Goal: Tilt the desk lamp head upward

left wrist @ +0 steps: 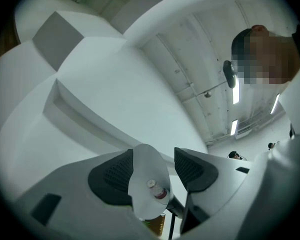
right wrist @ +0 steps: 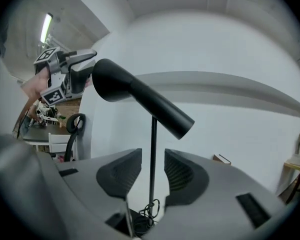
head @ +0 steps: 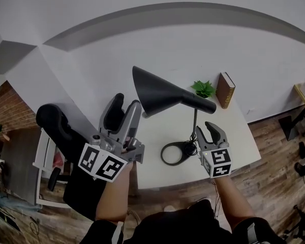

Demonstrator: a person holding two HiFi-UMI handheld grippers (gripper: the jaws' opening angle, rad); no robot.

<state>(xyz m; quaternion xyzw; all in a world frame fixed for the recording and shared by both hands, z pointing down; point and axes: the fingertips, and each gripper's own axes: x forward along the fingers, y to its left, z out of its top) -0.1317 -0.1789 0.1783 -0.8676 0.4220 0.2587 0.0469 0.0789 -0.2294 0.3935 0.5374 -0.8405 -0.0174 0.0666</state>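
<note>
A black desk lamp stands on the white table (head: 239, 136). Its cone-shaped head (head: 155, 91) is raised toward the left on a thin stem (head: 195, 122) above a ring base (head: 174, 154). My left gripper (head: 126, 105) is open just left of the shade's mouth. In the left gripper view its jaws frame the white inside of the shade (left wrist: 146, 181) and the bulb, with no pad touching. My right gripper (head: 212, 129) is open beside the stem. In the right gripper view the stem (right wrist: 152, 154) shows in the gap between the pads without contact.
A brown book (head: 225, 89) and a small green plant (head: 204, 88) stand at the table's far right, against the white wall. A black office chair (head: 56, 123) sits left of the table. The lamp's cord is coiled at the base (right wrist: 149, 209).
</note>
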